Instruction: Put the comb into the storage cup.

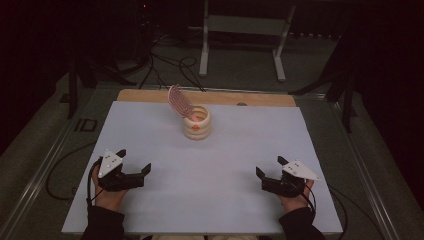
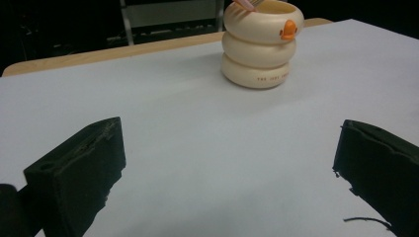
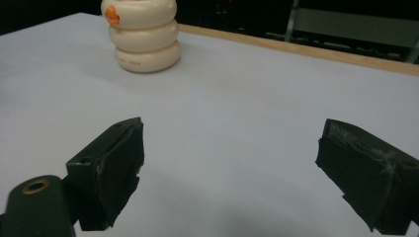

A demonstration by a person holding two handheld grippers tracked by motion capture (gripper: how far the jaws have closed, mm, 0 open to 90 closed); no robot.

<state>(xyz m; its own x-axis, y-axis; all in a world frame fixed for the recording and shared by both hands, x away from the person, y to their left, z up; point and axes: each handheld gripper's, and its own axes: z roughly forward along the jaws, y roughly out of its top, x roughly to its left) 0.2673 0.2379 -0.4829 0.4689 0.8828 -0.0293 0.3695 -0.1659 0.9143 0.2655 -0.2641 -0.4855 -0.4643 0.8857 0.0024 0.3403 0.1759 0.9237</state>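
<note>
Overhead, pink comb [image 1: 180, 101] leans from cream holder [image 1: 197, 122] | gripper views: lettering | both fingers spread, empty

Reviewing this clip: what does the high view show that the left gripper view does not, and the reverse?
High view alone: both hands, the left hand-held gripper and the right hand-held gripper, each open and resting near the table's near edge; the whole pink mesh paddle leaning out of the cream ringed cup; the floor cables and a white stand beyond.

Left gripper view alone: small printed lettering on the cup's bottom ring.

Both: the cup with its orange beak, the white table cover, and the wooden far edge.
</note>
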